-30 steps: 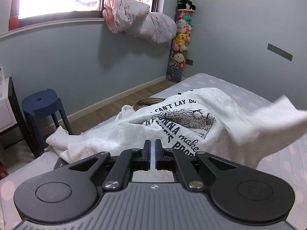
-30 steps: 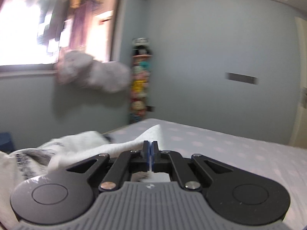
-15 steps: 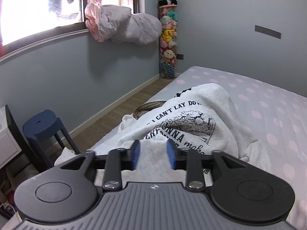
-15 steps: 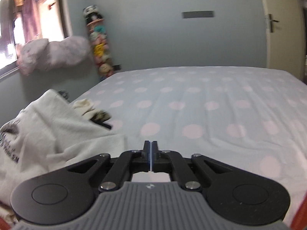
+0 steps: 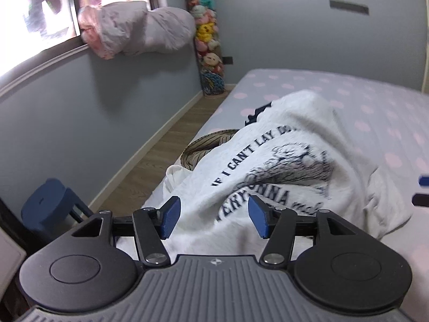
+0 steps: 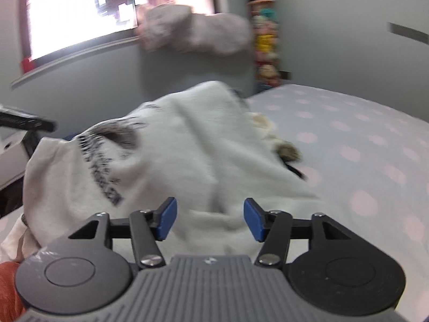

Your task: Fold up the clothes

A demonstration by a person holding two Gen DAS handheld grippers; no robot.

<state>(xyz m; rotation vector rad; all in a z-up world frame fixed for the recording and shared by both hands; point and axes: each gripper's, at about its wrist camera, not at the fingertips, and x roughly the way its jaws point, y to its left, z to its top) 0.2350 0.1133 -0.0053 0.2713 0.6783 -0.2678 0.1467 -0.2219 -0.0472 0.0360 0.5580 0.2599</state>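
Hovering with fingers spread wide: left gripper [image 5: 211, 218] and right gripper [image 6: 209, 220], over white sweatshirt [image 5: 289, 161] lying on bed [image 5: 388, 112].

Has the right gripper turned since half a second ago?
Yes. The right gripper has swung left: the stuffed-toy column now sits right of centre, and the white sweatshirt fills the view ahead.

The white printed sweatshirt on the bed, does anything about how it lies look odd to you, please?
Yes. The white sweatshirt lies crumpled in a heap rather than flat, draped over other clothes, including a striped garment poking out beneath.
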